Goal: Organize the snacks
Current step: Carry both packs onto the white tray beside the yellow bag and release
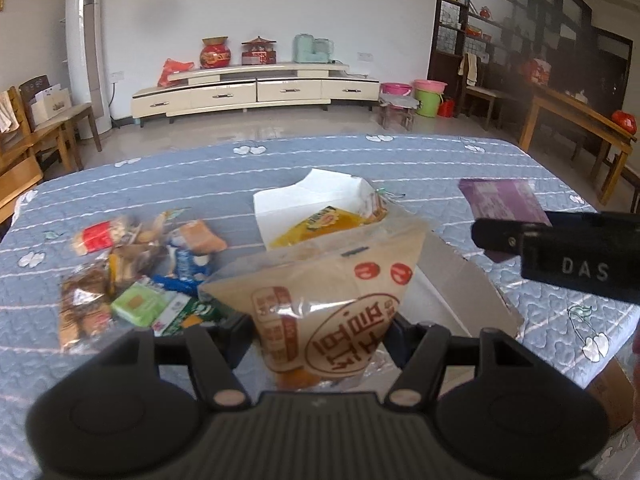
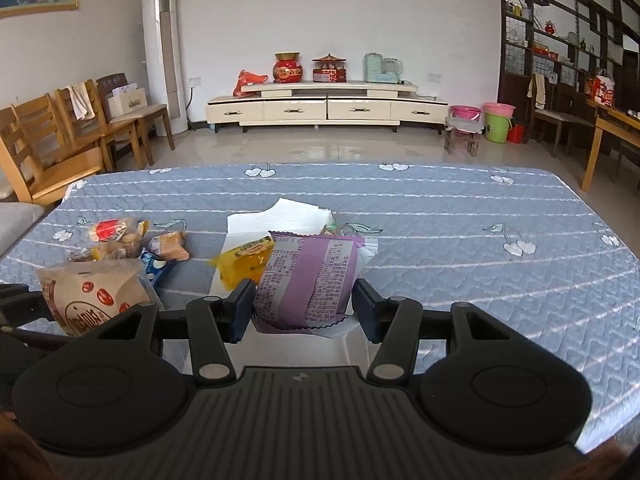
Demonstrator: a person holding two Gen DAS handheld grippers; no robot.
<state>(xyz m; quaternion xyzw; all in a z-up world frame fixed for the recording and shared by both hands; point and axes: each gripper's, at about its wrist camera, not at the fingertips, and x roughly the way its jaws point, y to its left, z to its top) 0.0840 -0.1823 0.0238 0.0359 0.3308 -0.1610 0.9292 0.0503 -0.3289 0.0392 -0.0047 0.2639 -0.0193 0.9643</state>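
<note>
The table cover (image 2: 460, 216) is quilted cloth, matt and softly ridged. On it, the white box (image 1: 296, 200) looks like smooth, dull card. Left of the box, the loose snacks (image 1: 132, 264) wear glossy, crinkled plastic film. The beige packet (image 1: 332, 304) is shiny film; the purple packet (image 2: 308, 280) is matt film. Both grippers' bodies look matt black plastic.

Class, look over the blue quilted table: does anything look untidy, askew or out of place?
Yes: small wrapped snacks lie in a jumbled heap left of the open white cardboard box, some overlapping, not yet sorted.
</note>
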